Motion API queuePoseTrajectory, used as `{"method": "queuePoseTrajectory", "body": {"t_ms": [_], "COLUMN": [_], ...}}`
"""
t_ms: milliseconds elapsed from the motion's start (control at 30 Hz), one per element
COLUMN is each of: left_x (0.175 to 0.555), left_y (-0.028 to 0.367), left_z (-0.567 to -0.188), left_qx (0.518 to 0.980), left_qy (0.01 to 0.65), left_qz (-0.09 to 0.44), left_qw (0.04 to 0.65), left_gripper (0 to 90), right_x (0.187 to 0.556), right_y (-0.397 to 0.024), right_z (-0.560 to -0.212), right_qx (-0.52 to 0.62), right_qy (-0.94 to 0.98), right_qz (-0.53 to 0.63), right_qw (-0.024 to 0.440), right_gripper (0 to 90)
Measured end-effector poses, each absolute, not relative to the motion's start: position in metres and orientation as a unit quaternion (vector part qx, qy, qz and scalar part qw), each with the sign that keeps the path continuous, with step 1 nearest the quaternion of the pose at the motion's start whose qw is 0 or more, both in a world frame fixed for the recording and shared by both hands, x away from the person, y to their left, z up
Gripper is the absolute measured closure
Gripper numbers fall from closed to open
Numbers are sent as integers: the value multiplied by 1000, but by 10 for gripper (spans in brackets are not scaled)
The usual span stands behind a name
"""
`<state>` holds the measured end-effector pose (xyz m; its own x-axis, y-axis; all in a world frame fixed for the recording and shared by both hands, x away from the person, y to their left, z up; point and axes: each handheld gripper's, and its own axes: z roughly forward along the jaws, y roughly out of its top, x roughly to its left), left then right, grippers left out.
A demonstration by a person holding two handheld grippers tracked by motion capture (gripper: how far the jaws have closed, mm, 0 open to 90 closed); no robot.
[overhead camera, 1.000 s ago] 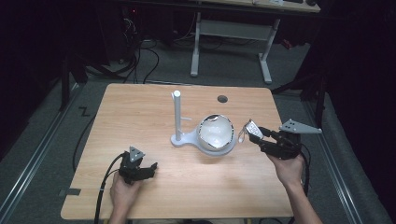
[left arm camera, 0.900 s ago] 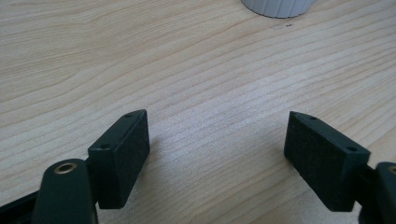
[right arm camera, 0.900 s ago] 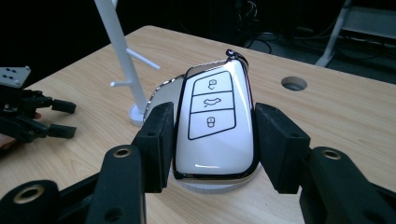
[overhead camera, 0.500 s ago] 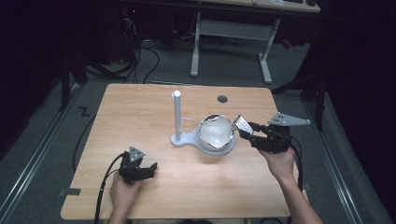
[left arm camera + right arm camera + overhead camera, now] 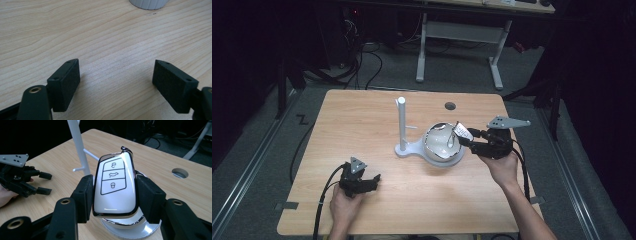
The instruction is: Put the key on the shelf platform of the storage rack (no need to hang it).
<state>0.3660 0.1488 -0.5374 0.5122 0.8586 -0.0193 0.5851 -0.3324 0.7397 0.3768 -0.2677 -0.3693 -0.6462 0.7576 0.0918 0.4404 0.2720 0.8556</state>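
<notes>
— Since the earlier high view, what has been moved?
— Only the right gripper (image 5: 463,136): it has been carried inward to the rim of the white bowl (image 5: 443,152), its jaws clamped on the white car key fob (image 5: 115,187). No shift is seen in the left gripper (image 5: 371,181), which is held wide open and empty above bare table (image 5: 105,40).
— How much is judged done?
— The fob is grasped and lifted; placing remains, likely on the peg of the white key stand (image 5: 402,125) just beyond the bowl.
— Room?
— Clear tabletop is left around the stand; the table's far edge and cable hole (image 5: 450,106) lie well apart.
</notes>
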Motion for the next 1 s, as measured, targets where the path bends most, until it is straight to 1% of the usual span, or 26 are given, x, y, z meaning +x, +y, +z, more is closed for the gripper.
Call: {"method": "queuePoseTrajectory", "body": {"t_ms": [333, 533, 1000], "left_x": [366, 366, 366], "left_y": [149, 149, 149], "left_z": [-537, -537, -537], "left_qx": [793, 793, 793], "left_qy": [455, 455, 455], "left_qz": [192, 191, 191], "left_qw": [356, 356, 357], "left_gripper": [226, 225, 226], "right_x": [391, 396, 410], "right_y": [-258, -252, -242], "right_z": [-378, -383, -403], "right_qx": [389, 387, 392], "right_qy": [789, 795, 810], "right_qz": [451, 442, 418], "right_qw": [152, 149, 129], "right_gripper": [503, 502, 501]}}
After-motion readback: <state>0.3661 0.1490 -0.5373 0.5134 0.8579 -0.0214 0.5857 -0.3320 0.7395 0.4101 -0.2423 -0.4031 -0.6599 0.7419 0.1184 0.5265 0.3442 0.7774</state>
